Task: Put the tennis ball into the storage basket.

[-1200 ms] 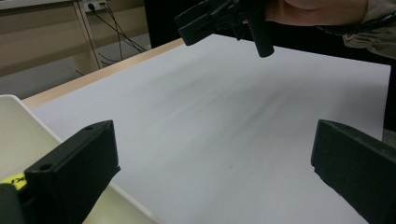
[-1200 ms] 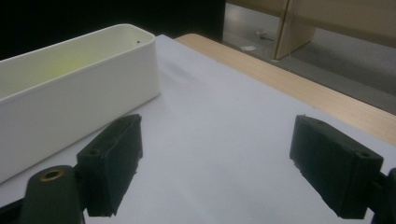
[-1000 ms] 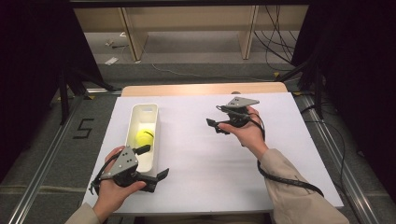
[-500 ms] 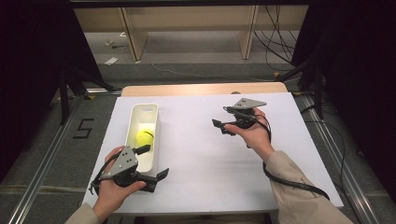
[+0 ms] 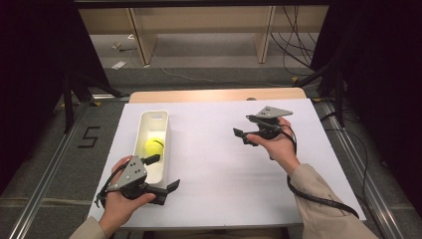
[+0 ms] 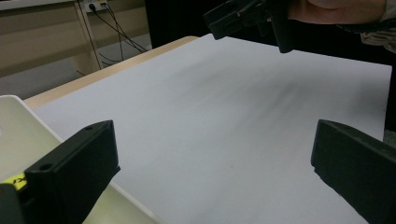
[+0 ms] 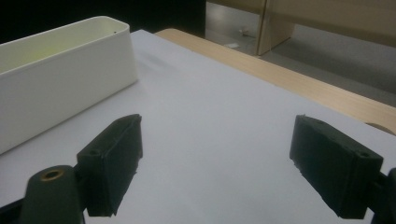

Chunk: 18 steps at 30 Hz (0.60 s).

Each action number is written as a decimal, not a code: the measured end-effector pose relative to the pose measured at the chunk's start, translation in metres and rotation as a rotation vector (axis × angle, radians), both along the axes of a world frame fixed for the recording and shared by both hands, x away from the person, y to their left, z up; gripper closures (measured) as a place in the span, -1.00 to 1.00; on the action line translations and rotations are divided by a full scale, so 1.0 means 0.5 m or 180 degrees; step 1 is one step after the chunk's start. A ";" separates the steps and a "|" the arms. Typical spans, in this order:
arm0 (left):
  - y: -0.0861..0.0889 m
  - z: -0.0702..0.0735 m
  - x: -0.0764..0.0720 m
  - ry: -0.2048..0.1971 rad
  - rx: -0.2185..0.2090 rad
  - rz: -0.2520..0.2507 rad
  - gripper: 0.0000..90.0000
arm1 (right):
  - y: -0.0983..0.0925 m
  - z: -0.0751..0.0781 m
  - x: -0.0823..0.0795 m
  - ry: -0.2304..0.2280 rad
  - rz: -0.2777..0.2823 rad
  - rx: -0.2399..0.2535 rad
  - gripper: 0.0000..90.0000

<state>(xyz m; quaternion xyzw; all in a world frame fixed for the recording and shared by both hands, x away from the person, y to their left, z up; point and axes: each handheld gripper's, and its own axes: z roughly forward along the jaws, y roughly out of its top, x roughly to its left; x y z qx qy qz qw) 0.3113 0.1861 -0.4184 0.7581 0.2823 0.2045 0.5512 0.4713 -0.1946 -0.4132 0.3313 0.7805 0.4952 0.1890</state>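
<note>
A yellow ball (image 5: 151, 145) lies inside a long white bin (image 5: 163, 130) on the left of the white table top (image 5: 219, 174). My left gripper (image 5: 166, 173) rests by the bin's near end, open, with one jaw over the bin's rim and the other over the sheet. In the left gripper view its jaws (image 6: 210, 172) stand wide apart with nothing between them, and the bin's corner (image 6: 18, 130) shows at the left. My right gripper (image 5: 241, 136) hovers over the right half of the table, pointing left, open and empty (image 7: 219, 163). The bin's wall (image 7: 65, 88) lies ahead of it.
A bare wooden strip (image 5: 214, 94) edges the table's far side. Beyond it are wooden shelf legs (image 5: 142, 40) and cables (image 5: 293, 45) on the floor. Metal rails (image 5: 45, 189) run along both sides of the table. The right gripper (image 6: 243, 16) shows far off in the left gripper view.
My right hand has drifted a little to the right with its gripper still open. The left hand, the bin and the ball have not moved.
</note>
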 end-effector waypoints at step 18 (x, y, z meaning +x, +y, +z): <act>0.000 0.000 0.001 0.0003 0.0000 0.0005 -0.99 | -0.044 -0.001 -0.023 -0.0019 -0.0091 0.0000 -0.60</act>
